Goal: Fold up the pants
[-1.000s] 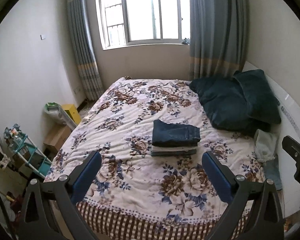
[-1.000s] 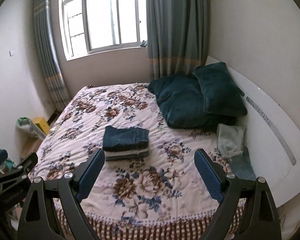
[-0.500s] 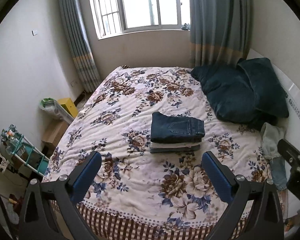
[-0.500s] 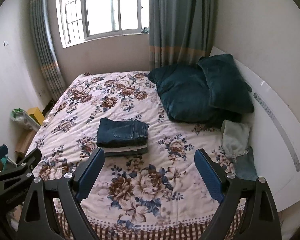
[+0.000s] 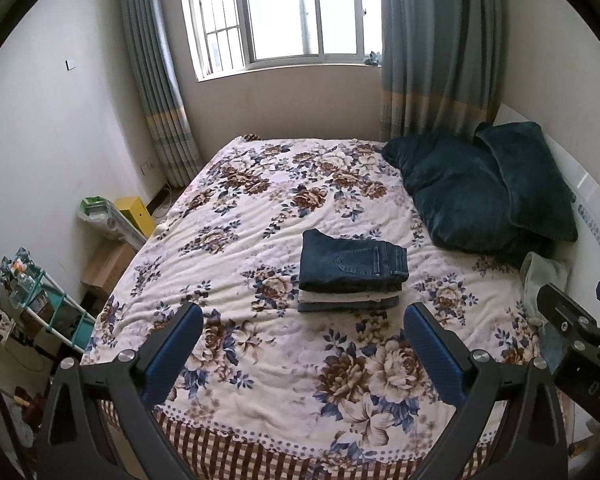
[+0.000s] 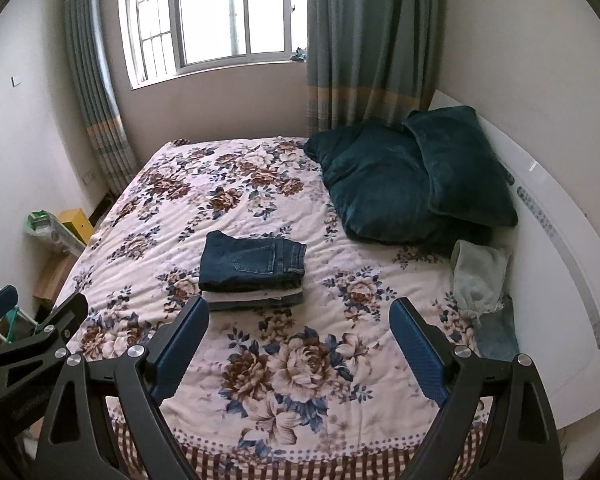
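Note:
A stack of folded pants, dark blue jeans on top (image 5: 352, 264), lies in the middle of the floral bed (image 5: 284, 208); it also shows in the right wrist view (image 6: 252, 266). Loose pale and blue garments (image 6: 480, 280) lie by the headboard at the right; they also show in the left wrist view (image 5: 540, 276). My left gripper (image 5: 303, 318) is open and empty, above the bed's near edge. My right gripper (image 6: 299, 310) is open and empty, beside it to the right.
Two dark teal pillows (image 6: 404, 184) lean on the white headboard (image 6: 560, 248). A window with curtains (image 5: 300, 12) is behind the bed. On the floor at the left stand a yellow box (image 5: 134, 212), a cardboard box and a small rack (image 5: 40, 304).
Both grippers have risen and tilted down, so the bed and the stack of pants sit lower and closer to the view's centre. Both stay open and empty.

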{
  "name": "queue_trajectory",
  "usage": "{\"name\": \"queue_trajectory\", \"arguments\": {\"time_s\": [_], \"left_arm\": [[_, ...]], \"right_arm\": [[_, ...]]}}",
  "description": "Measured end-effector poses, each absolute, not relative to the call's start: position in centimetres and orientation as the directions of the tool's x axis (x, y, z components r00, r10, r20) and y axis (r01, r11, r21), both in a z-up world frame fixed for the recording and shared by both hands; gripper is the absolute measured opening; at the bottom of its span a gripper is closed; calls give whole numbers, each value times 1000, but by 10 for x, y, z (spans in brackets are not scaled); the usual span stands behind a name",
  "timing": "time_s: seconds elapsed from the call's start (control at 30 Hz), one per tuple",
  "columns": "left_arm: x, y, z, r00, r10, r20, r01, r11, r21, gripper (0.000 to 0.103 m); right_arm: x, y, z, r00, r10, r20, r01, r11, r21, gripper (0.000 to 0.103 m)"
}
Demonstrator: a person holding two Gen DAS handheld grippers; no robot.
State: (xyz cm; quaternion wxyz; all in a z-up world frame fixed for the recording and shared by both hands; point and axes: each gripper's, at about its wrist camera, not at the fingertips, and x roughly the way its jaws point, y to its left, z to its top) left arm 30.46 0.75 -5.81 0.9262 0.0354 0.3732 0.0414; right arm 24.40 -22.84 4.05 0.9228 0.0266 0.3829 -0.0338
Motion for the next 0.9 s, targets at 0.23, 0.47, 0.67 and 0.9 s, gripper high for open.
{"name": "queue_trajectory", "arguments": {"time_s": [0.23, 0.47, 0.67, 0.9], "left_arm": [[304, 8, -55, 719, 98, -688, -48, 995, 92, 103], [302, 8, -52, 723, 100, -684, -48, 994, 94, 103], [300, 4, -47, 739, 101, -666, -52, 994, 94, 103], [300, 2, -46, 739, 101, -666, -56, 995, 88, 103]], "right_arm": [[238, -226, 36, 703, -45, -709, 86, 996, 22, 97], [228, -227, 32, 698, -41, -715, 82, 996, 23, 97], [223, -232, 31, 700, -44, -712, 85, 996, 21, 98], [220, -233, 35, 709, -51, -704, 88, 996, 16, 98]]}}
